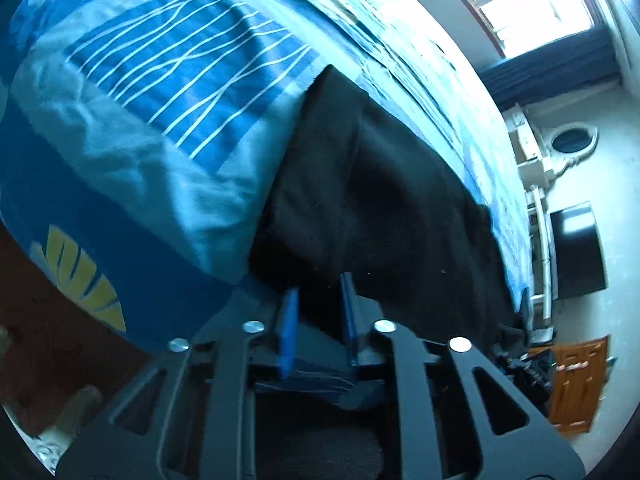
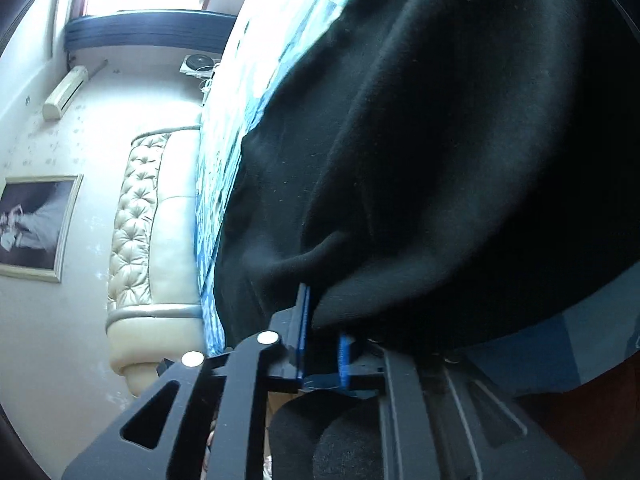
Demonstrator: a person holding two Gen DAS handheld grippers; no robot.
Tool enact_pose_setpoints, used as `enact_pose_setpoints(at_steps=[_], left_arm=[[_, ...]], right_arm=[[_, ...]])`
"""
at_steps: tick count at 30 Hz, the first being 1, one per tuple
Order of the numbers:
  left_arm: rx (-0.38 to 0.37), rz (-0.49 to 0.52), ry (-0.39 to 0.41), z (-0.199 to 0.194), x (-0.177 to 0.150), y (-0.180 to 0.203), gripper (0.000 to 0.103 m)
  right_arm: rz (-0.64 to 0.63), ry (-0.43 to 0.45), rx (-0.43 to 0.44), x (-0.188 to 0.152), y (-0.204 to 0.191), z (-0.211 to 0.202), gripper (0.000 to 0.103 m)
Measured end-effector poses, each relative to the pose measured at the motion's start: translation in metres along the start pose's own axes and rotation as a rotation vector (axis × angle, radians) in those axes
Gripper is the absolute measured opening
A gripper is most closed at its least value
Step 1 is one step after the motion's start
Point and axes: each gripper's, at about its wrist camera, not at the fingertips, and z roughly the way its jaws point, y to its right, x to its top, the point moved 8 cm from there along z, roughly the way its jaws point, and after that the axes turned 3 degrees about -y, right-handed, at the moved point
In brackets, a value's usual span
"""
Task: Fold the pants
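Observation:
The black pants (image 1: 368, 200) lie on a bed with a blue patterned cover (image 1: 180, 92); they fill most of the right wrist view (image 2: 460, 152). My left gripper (image 1: 318, 292) sits at the pants' near edge, its blue fingers (image 1: 289, 328) a little apart with black cloth between them. My right gripper (image 2: 324, 320) is at the pants' lower edge; cloth hangs over its blue fingers (image 2: 303, 332) and into the gap. The fingertips are partly hidden by fabric.
A cream tufted headboard (image 2: 148, 220) stands at the bed's end, with a framed picture (image 2: 34, 226) on the wall. A bright window (image 1: 532, 4), a black box (image 1: 576, 248) and a wooden cabinet (image 1: 576, 384) are beyond the bed. Dark red floor (image 1: 52, 320) lies below.

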Motion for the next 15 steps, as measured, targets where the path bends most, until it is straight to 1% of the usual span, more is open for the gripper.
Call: enact_pose_setpoints(at_steps=[1,2,4,5,6,7,8,10,11,12,13,14,15], left_arm=[[-0.008,-0.010,0.002,-0.003,-0.001,-0.002,0.011],[0.002,-0.006,0.006,-0.007,-0.003,-0.004,0.010],[0.043,0.016,0.016,-0.011,-0.005,-0.008,0.005],[0.101,0.033,0.020,-0.011,-0.005,-0.015,0.000],[0.144,0.047,0.016,-0.008,-0.005,-0.021,0.000],[0.171,0.050,0.008,-0.005,-0.005,-0.028,0.000],[0.181,0.026,-0.010,0.000,-0.006,-0.038,0.000],[0.145,-0.027,-0.043,0.006,-0.009,-0.048,0.000],[0.147,-0.030,-0.044,0.006,-0.009,-0.050,0.000],[0.154,-0.015,-0.038,0.004,-0.009,-0.051,0.000],[0.166,0.008,-0.030,0.001,-0.008,-0.050,0.000],[0.191,0.053,-0.015,-0.005,-0.007,-0.047,0.000],[0.212,0.093,0.003,-0.011,-0.008,-0.042,0.002]], right_arm=[[-0.018,-0.003,-0.005,-0.002,-0.003,-0.003,0.007],[-0.033,-0.006,-0.011,-0.005,-0.005,-0.006,0.007],[-0.048,-0.021,-0.029,-0.010,-0.003,-0.006,0.007],[-0.046,-0.032,-0.042,-0.013,0.003,-0.004,0.007],[-0.041,-0.036,-0.049,-0.012,0.010,-0.002,0.007],[-0.035,-0.038,-0.044,-0.009,0.013,0.002,0.007],[-0.030,-0.039,-0.037,-0.007,0.016,0.004,0.007],[-0.033,-0.053,-0.028,-0.005,0.015,0.004,0.007],[-0.046,-0.065,-0.026,-0.005,0.011,0.001,0.009],[-0.057,-0.071,-0.031,-0.004,0.009,-0.003,0.014],[-0.072,-0.075,-0.045,-0.003,0.007,-0.009,0.022],[-0.104,-0.068,-0.068,-0.002,0.003,-0.020,0.027],[-0.129,-0.057,-0.088,-0.001,0.001,-0.028,0.035]])
